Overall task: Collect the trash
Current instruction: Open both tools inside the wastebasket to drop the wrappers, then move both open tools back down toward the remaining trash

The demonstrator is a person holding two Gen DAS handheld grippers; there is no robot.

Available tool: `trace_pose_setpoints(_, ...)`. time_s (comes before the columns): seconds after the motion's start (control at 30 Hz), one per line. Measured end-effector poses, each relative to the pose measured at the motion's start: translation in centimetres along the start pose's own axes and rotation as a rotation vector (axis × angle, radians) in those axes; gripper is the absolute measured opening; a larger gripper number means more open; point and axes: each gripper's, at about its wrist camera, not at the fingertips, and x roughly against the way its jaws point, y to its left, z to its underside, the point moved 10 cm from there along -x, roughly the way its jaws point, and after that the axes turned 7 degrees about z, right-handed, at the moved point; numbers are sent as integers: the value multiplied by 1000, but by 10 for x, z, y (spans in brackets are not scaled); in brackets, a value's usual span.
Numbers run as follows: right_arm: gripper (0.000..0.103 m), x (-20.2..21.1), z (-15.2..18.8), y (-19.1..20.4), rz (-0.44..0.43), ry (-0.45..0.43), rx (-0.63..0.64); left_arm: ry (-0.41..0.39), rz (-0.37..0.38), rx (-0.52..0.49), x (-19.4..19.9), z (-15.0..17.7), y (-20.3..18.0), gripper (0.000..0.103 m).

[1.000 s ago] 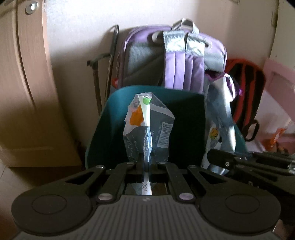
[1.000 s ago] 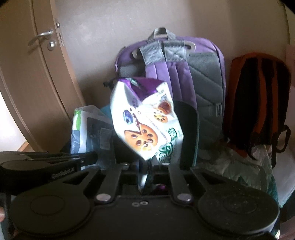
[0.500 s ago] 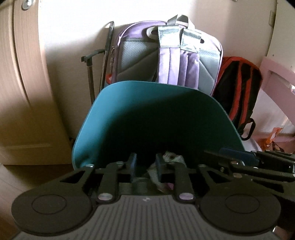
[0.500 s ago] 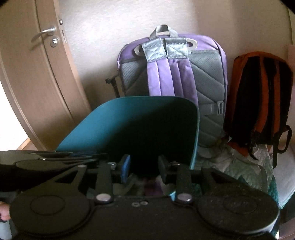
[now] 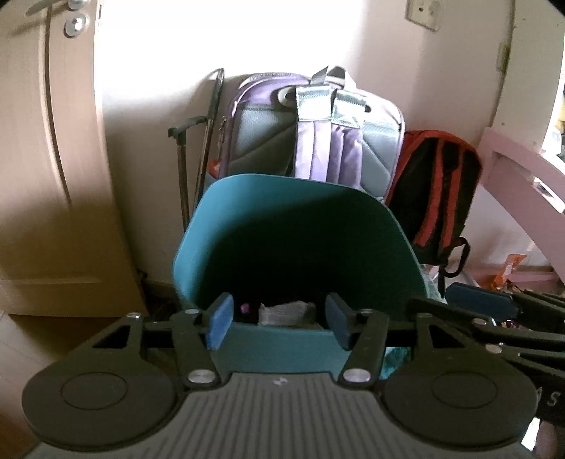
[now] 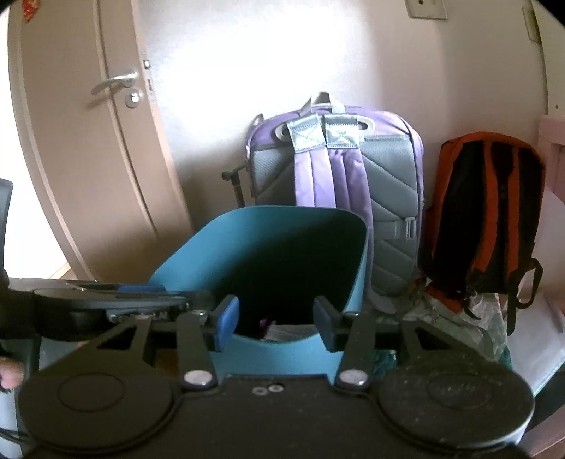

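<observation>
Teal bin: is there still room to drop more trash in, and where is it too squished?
The teal bin looks roomy: trash lies only at its bottom, the walls above bare. Crowded behind and right: purple backpack, orange-black backpack. Bare floor shows left, by the door.

Purple & grey padded fabric backpack (image 6: 353, 197) leans upright vs the pale wall (image 6: 282, 53), straps facing out. Just right of it, black & orange backpack (image 6: 483, 219), also upright. Beige wooden door (image 6: 81, 169) w/ silver lever handle (image 6: 114, 82) at left. Thin black metal rods (image 5: 208, 141) stand btwn door & purple pack. Pink furniture frame (image 5: 522, 173) far right; wall switch plate (image 5: 423, 14) up top.
</observation>
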Motion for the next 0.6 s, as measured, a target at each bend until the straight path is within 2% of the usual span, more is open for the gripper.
trace_pose_setpoints(0.1, 49, 16, 7, 4, -13, -5, 7, -1, 2, -1, 16, 10, 0, 58)
trace_pose_setpoints(0.17, 55, 26, 12, 7, -14, -10, 13, -2, -1, -4, 26, 17, 0, 58)
trace_pose_setpoints(0.3, 58, 42, 26, 13, -17, -11, 26, -12, 0, -7, 47, 34, 3, 71)
trace_pose_setpoints(0.4, 59, 51, 38, 17, -33, -4, 24, -10, 13, -4, 58, 50, 4, 71)
trace_pose_setpoints(0.47, 61, 56, 49, 21, -54, 5, 23, -2, 23, 3, 64, 63, 5, 75)
trace_pose_setpoints(0.53, 62, 58, 61, 24, -72, 19, 18, -3, 30, 12, 70, 75, 7, 83)
trace_pose_setpoints(0.6, 62, 59, 76, 26, -85, 35, 18, 0, 37, 13, 73, 87, 8, 84)
